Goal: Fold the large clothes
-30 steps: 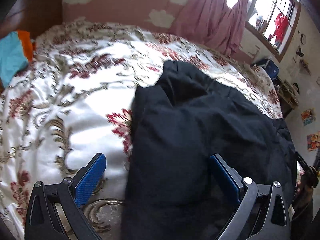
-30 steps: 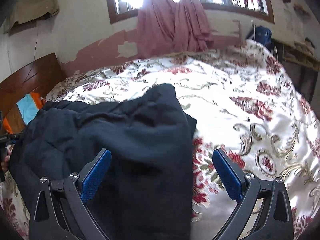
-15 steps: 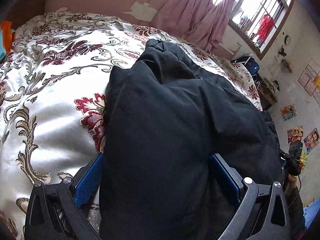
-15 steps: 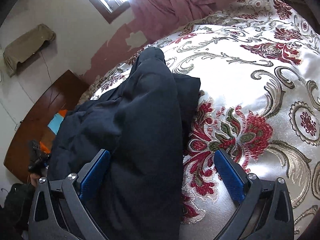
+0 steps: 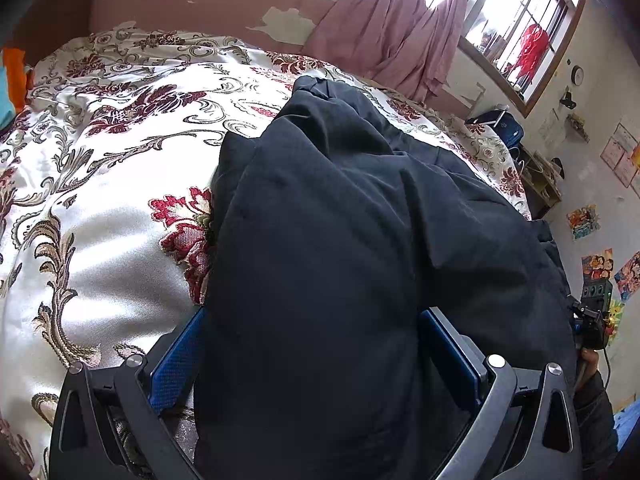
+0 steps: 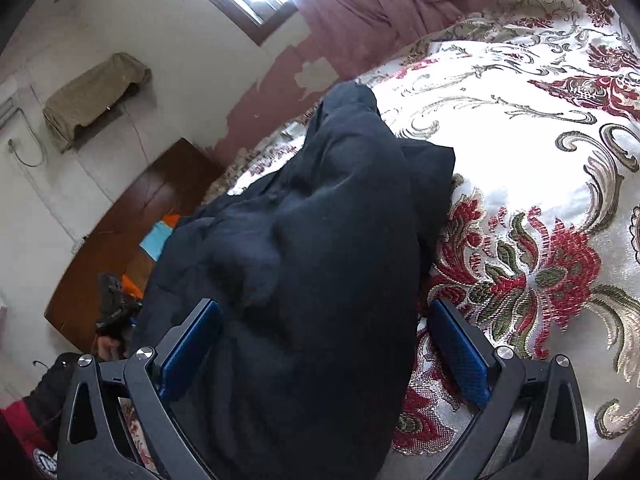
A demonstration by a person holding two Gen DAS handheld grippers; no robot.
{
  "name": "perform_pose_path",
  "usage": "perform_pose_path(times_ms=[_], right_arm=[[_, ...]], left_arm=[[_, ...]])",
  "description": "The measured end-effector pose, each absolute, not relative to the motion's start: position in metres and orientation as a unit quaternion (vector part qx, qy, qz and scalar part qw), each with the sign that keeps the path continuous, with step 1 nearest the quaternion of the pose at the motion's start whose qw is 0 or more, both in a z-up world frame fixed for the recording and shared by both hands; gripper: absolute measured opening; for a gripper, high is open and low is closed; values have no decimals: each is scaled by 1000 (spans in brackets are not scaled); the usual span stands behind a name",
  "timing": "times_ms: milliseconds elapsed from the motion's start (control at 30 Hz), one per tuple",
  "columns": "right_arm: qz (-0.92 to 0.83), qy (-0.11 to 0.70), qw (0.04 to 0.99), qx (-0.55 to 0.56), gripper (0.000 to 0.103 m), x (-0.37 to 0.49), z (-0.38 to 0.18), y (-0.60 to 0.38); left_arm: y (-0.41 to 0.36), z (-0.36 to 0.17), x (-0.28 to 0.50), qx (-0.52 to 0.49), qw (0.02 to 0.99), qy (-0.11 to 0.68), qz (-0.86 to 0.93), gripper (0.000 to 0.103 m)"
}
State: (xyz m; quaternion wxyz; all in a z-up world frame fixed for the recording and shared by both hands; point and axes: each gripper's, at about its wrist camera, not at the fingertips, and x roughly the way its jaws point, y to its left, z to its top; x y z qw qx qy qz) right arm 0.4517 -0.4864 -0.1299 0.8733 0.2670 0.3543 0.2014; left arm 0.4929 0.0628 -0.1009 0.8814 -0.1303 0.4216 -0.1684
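Floral bedspread [image 5: 100, 248], dark garment [image 5: 320, 280] between both claws' spread fingers

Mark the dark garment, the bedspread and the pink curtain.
dark garment [image 5: 320, 248], left wrist view, middle of the bulk.
bedspread [image 6: 520, 152], right wrist view, bare white patch.
pink curtain [image 5: 384, 28], left wrist view, hanging folds.

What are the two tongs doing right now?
Left tongs: open, dark garment bunched between the pads.
Right tongs: open, same garment between them.
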Motion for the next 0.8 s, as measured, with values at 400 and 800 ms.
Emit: perform_pose_path(times_ms=[400,800], right_arm=[[198,358,874,263,102,452,-133,-486],[194,354,872,277,58,443,-132,-486]], left_arm=[[55,-97,500,-163,868,438,-171,103],[56,-87,492,-187,862,451,-138,64]])
